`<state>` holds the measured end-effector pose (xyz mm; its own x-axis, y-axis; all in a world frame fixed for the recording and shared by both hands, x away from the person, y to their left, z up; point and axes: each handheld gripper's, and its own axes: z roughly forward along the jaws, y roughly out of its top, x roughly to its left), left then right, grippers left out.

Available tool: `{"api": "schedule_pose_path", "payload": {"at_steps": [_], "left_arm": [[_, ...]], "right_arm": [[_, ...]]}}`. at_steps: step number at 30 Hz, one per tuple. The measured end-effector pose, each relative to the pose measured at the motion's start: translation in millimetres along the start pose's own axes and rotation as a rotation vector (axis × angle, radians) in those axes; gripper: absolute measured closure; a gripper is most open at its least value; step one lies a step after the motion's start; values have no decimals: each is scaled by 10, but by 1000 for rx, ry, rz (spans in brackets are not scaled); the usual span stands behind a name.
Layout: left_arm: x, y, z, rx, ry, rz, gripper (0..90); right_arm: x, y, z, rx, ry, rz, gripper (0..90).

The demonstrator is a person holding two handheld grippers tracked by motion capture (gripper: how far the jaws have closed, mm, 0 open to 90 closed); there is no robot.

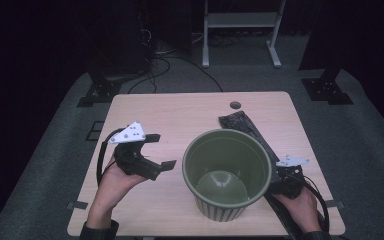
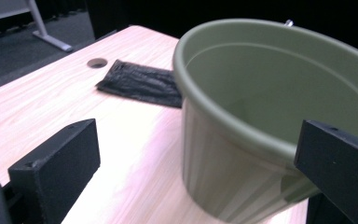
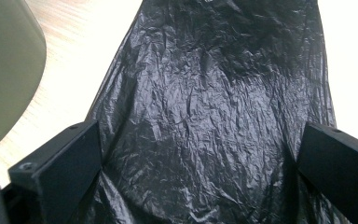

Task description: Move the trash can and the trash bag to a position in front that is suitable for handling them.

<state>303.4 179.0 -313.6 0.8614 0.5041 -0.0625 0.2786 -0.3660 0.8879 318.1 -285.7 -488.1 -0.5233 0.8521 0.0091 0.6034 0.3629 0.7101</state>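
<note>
Green pot (image 1: 227,175) upright at worktop (image 1: 145,107) centre. Black plastic bag (image 1: 240,125) flat behind and right of it. Right tool (image 3: 200,158) spread wide over bag, apparently to grip it. Left tool (image 1: 155,152) wide, facing pot wall, seemingly ready to steady it.

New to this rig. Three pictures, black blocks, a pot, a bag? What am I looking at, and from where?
There is no robot here: a person holds a hand-held two-jaw gripper in each hand at a pale wooden table. The high view looks down from above, with the left gripper and right gripper in it. The other two pictures come from cameras riding on each gripper; the black blocks at the bottom are that gripper's own jaws. On the table stand a ribbed olive-green plastic plant pot and, beside it, a flat crinkled black plastic bag. The left gripper's jaws stand open by the pot, holding nothing. The right gripper's jaws stand open, straddling the bag.
</note>
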Motion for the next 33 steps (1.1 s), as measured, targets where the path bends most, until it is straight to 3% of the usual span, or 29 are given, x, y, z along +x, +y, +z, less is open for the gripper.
{"api": "schedule_pose_path", "payload": {"at_steps": [7, 16, 19, 23, 28, 33], "left_arm": [[53, -316, 6, 16, 44, 8, 0], [108, -765, 102, 78, 86, -26, 0], [123, -912, 134, 84, 104, -30, 0], [130, -1125, 207, 128, 127, -20, 0], [149, -1369, 301, 171, 129, -55, 0], [165, -1513, 340, 193, 140, -67, 0]], "right_arm": [[2, 0, -1, 1, -1, 2, 0], [1, 0, -1, 0, -1, 1, 0], [1, 0, -1, 0, -1, 1, 0], [0, -1, -1, 0, 0, 0, 0], [0, -1, -2, 0, 0, 0, 0], [0, -1, -2, 1, 0, 0, 0]]}}
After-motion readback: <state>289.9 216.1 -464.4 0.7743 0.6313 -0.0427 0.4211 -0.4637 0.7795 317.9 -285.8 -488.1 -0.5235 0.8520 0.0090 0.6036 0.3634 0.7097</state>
